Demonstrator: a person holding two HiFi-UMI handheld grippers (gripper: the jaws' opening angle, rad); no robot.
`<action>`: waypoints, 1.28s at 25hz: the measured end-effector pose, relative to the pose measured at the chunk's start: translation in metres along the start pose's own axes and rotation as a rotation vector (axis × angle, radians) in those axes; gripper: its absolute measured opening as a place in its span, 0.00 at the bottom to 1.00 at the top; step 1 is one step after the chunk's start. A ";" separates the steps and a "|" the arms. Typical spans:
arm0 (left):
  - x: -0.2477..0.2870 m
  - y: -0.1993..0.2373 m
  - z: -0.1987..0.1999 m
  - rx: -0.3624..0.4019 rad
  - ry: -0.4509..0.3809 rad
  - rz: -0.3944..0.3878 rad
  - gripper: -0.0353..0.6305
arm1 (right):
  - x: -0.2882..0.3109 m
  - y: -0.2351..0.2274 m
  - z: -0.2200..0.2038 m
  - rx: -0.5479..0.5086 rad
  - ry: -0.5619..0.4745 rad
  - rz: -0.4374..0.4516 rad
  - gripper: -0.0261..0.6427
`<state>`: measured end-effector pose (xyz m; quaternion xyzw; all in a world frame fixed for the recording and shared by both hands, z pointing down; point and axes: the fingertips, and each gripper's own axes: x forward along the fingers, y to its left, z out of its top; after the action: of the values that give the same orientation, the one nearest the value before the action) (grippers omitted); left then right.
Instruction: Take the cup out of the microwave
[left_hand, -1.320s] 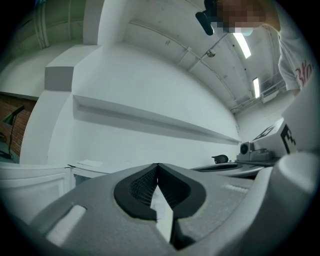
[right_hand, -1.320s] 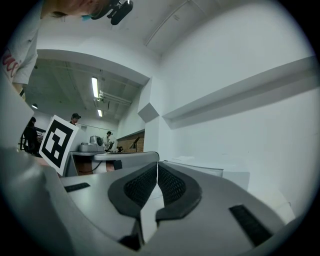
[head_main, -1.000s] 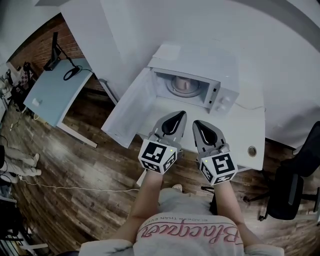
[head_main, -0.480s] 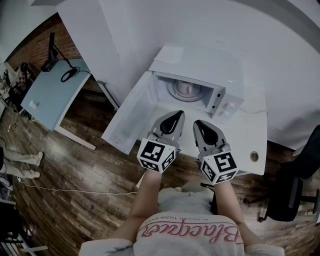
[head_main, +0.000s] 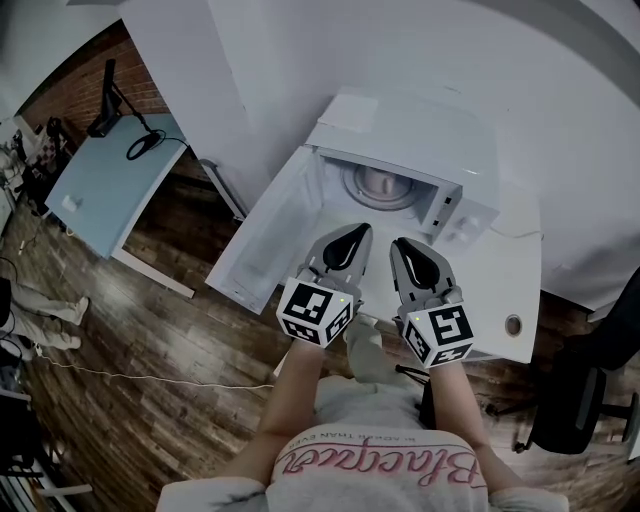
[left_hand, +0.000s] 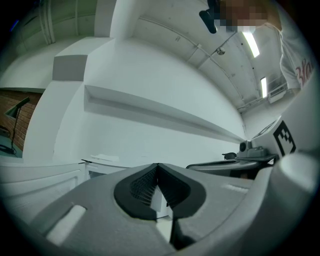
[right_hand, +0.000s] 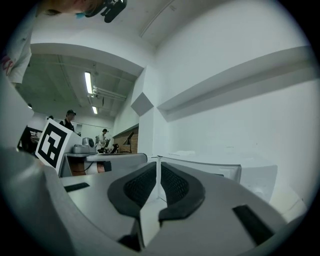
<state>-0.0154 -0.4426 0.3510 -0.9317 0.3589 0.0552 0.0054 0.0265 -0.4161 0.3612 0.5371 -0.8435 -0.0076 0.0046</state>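
Holding nothing: left gripper (head_main: 356, 232), jaws closed tip to tip; right gripper (head_main: 399, 245), jaws all but together, just eased a crack apart, empty. Cup (head_main: 378, 181) stands inside the open microwave (head_main: 400, 125), beyond both tips, untouched.

A pale blue rectangular table (head_main: 100, 188) bearing a black desk lamp (head_main: 106, 102) stands on dark wooden plank flooring (head_main: 150, 340); a black office chair (head_main: 572, 400) sits at the right.

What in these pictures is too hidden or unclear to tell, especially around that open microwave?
- Cup: head view, small and pale inside the microwave; handle and contents unreadable.
- Microwave's inside: both gripper views, hidden behind the closed left fingers and right fingers.
- Chair: head view, cut off by the right edge.
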 end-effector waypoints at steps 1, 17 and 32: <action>0.001 0.001 -0.001 0.002 0.001 -0.001 0.06 | 0.002 -0.002 0.000 0.005 -0.007 -0.002 0.07; 0.039 0.048 -0.022 0.024 0.029 -0.038 0.06 | 0.063 -0.038 -0.033 0.081 0.014 -0.064 0.22; 0.080 0.086 -0.070 -0.023 0.086 -0.088 0.06 | 0.122 -0.080 -0.089 0.099 0.094 -0.174 0.22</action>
<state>-0.0074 -0.5636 0.4149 -0.9481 0.3168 0.0191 -0.0180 0.0493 -0.5610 0.4485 0.6075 -0.7919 0.0588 0.0171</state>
